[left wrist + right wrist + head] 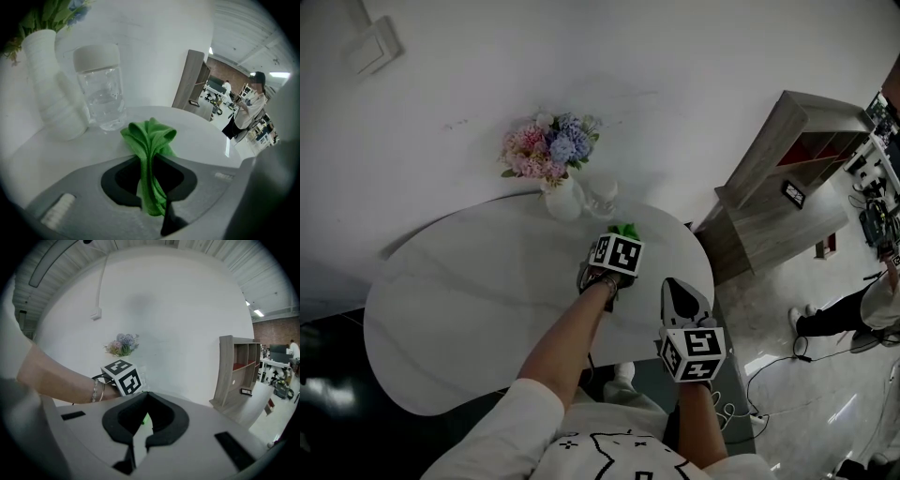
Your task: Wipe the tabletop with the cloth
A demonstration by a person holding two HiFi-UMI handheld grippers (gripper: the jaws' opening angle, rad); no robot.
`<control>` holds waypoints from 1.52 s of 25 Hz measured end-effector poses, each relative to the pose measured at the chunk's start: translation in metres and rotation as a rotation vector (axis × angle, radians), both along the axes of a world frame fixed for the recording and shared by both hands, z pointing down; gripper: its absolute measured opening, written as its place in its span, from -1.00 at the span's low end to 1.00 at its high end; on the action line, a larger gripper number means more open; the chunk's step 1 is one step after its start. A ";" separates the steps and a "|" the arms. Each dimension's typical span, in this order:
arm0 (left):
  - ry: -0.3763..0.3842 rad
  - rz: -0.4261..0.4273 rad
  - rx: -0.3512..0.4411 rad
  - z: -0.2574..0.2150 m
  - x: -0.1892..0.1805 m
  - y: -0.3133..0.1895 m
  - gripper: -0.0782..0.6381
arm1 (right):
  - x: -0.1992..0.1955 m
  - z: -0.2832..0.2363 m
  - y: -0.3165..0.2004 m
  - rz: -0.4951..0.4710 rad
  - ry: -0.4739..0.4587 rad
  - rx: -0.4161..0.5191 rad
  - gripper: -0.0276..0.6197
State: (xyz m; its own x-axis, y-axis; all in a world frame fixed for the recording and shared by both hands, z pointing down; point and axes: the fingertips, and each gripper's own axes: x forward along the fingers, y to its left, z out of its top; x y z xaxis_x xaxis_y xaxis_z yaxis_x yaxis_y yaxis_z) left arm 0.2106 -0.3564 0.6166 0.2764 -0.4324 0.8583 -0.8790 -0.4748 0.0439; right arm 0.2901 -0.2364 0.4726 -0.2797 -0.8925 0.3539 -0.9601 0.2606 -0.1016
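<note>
Green fabric cloth (pixel 149 133), bunched, centre of left gripper view, pinched btwn left gripper (pixel 151 164) jaws, above round white tabletop (pixel 469 300), nr clear glass jar (pixel 99 89). Right gripper (pixel 147 395) lower right in head view: jaws together, empty.

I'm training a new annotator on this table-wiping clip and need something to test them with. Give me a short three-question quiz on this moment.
1. True or false: the left gripper is shut on the green cloth.
2. Multiple choice: what stands beside the white vase on the table?
A. a clear lidded jar
B. a red mug
C. a stack of books
3. Fill in: the right gripper, jaws together, holds ____.

Key: 1 true; 2 A; 3 nothing.
</note>
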 end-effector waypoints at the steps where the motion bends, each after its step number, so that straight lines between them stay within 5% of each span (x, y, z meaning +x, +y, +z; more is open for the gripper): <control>1: -0.002 0.000 0.000 0.000 -0.003 0.001 -0.55 | -0.003 0.000 0.000 -0.003 0.001 0.001 -0.92; 38: -0.064 -0.044 -0.012 -0.003 -0.138 0.032 -0.50 | -0.117 -0.014 0.018 -0.077 0.023 -0.005 -0.92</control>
